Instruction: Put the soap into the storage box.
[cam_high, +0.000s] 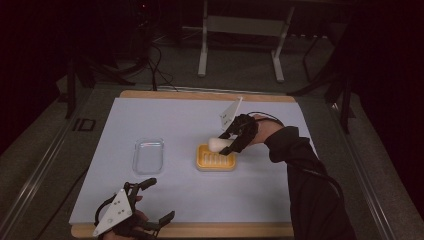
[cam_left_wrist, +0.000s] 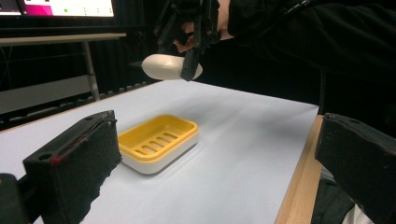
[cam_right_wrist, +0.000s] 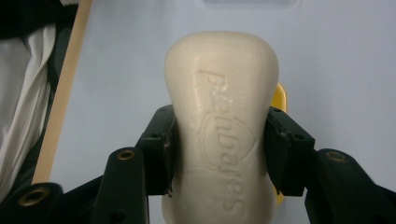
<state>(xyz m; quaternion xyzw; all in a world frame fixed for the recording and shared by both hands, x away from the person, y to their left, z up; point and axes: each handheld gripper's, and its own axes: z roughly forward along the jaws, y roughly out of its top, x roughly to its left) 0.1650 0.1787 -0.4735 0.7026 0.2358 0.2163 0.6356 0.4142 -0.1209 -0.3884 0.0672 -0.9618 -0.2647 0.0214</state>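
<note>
A: Right gripper (cam_high: 231, 141) — what is it doing?
B: It is clamping a cream soap bar (cam_high: 220, 144) between both jaws, one pad pressing each long side. In the right gripper view the bar (cam_right_wrist: 222, 126) is sticking out well past the jaw tips, embossed face toward the camera.

A: Arm pose?
B: The dark-sleeved right forearm is reaching forward and inward across the tabletop (cam_high: 175, 200), with the wrist bending so the gripper is pointing back toward the left.

A: Where is the bar sitting relative to the dish?
B: It is hanging in the air, just above the far edge of the yellow soap dish (cam_high: 216, 157), not touching it. From the left gripper view the soap (cam_left_wrist: 169, 67) is hovering clear above the dish (cam_left_wrist: 158, 140).

A: Left gripper (cam_high: 161, 200)?
B: It is resting low at the near edge, jaws standing wide apart, holding nothing. A clear plastic lid (cam_high: 148, 156) is lying flat ahead of it, left of the dish.
</note>
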